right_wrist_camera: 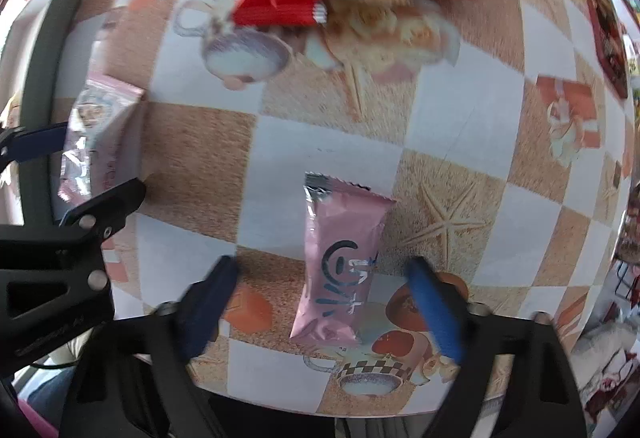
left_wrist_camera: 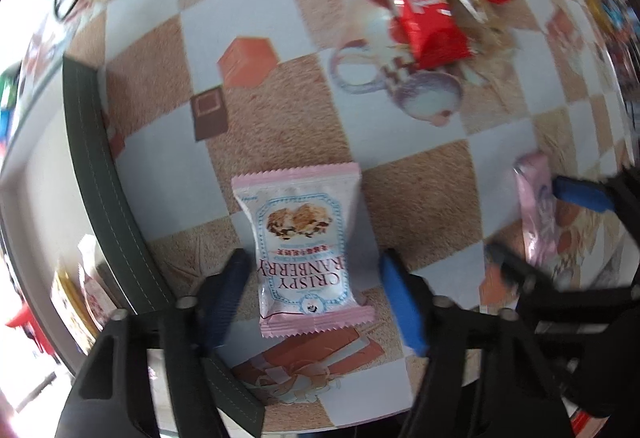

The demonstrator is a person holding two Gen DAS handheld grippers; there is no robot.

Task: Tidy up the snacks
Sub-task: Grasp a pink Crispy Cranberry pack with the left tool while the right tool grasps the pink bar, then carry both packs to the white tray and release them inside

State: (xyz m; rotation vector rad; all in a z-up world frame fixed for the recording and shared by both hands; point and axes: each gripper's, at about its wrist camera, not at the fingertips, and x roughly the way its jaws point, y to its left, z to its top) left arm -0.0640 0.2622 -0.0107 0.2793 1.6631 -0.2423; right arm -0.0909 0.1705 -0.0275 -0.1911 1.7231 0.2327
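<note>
Pink wrapper, printed "CRISPY CRANBERRY": this packet [left_wrist_camera: 303,252] lies flat on the checked worktop [left_wrist_camera: 420,173], directly ahead of the left gripper [left_wrist_camera: 316,296]. Its near half is already between the two fingers, and its long axis runs along them, away from the camera. The jaws are wide apart and touch nothing. The gripper is low and points forward over the packet. Right of the packet, the right gripper [right_wrist_camera: 326,300], also spread and holding nothing, straddles a second pink packet [right_wrist_camera: 340,266]. The red and gold snacks [left_wrist_camera: 420,1] lie well beyond. I judge that each gripper has only to close.
</note>
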